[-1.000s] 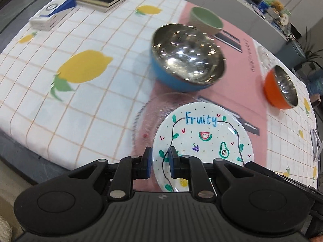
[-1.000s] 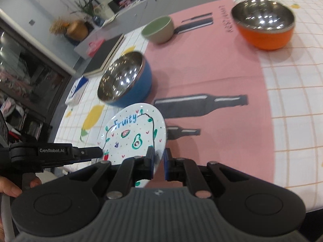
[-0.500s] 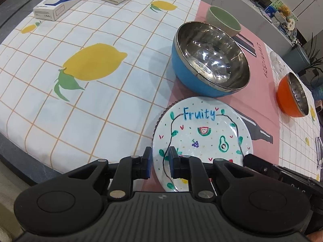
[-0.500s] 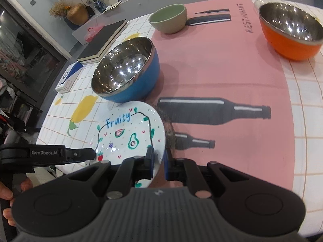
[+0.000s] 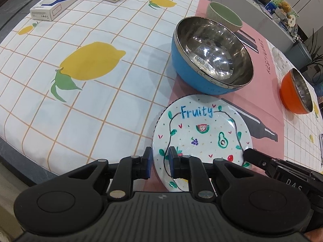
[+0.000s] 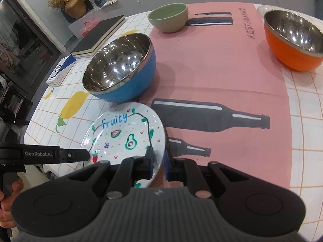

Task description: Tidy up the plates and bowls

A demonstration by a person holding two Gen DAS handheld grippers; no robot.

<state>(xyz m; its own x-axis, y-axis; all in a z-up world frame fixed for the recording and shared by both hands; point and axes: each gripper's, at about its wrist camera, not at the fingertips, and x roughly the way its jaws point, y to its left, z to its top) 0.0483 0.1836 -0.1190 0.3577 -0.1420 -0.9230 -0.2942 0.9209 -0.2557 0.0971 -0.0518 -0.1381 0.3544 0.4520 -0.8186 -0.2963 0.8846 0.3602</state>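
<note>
White "Fruity" plate [image 5: 203, 135], pinched at opposite near rims by left gripper [image 5: 159, 162] and right gripper [image 6: 158, 164], sits low beside the blue bowl [image 5: 210, 60]; green bowl [image 6: 168, 17] and orange bowl [image 6: 294, 38] remain scattered, unstacked.

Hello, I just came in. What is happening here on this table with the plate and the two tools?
A person holds one Fruity plate with both tools at once. The left gripper pinches its near rim, and the right gripper pinches the rim on the other side. The plate sits low over a dark ridged edge just in front of the blue bowl. The green bowl and the orange bowl stand untouched farther back.
</note>
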